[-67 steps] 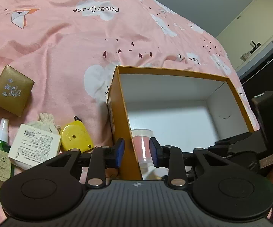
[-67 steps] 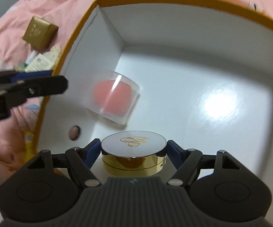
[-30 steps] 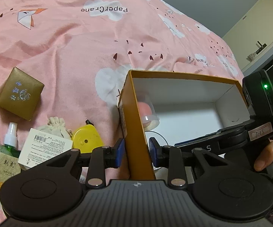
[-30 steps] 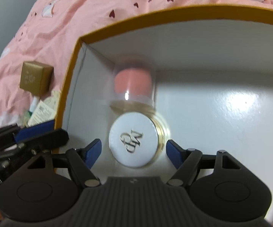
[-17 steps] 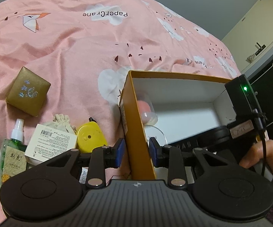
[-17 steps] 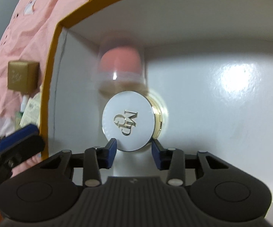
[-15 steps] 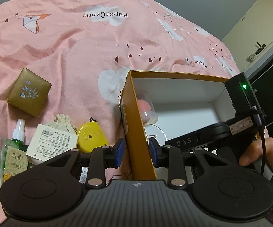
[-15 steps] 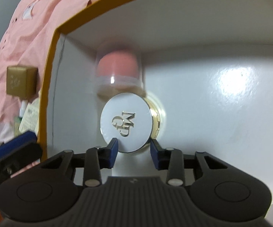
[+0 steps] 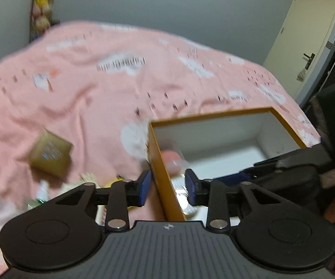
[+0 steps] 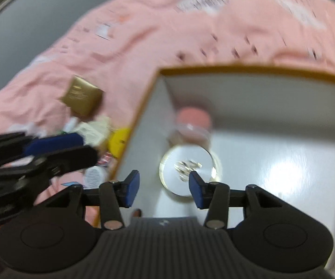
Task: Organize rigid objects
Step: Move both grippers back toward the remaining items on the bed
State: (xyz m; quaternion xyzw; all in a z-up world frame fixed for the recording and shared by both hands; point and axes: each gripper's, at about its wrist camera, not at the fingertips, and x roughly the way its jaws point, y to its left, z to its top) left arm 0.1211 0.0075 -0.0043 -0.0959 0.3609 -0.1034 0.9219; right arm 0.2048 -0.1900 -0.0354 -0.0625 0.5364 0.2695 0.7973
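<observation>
An open orange box with a white inside (image 9: pixel 160 162) (image 10: pixel 144 121) sits on the pink bedspread. Inside it lie a round white-and-gold compact (image 10: pixel 188 169) and a clear jar with a pink sponge (image 10: pixel 193 121) (image 9: pixel 172 160). My right gripper (image 10: pixel 162 190) is open and empty, raised just above the compact near the box's left wall. My left gripper (image 9: pixel 167 188) is open with its jaws on either side of the box's left wall, not touching it. Both views are blurred by motion.
Left of the box lie a gold square box (image 9: pixel 50 154) (image 10: pixel 81 97), a white carton (image 10: pixel 93 130), a yellow round thing (image 10: pixel 118 139), a small spray bottle (image 9: pixel 41 191) and a white round lid (image 10: pixel 94 174). A door (image 9: pixel 307 37) stands at the far right.
My right gripper has let go of the compact, opened and pulled back upward. My left gripper has opened off the box wall and tilted up, so both views show more of the bed.
</observation>
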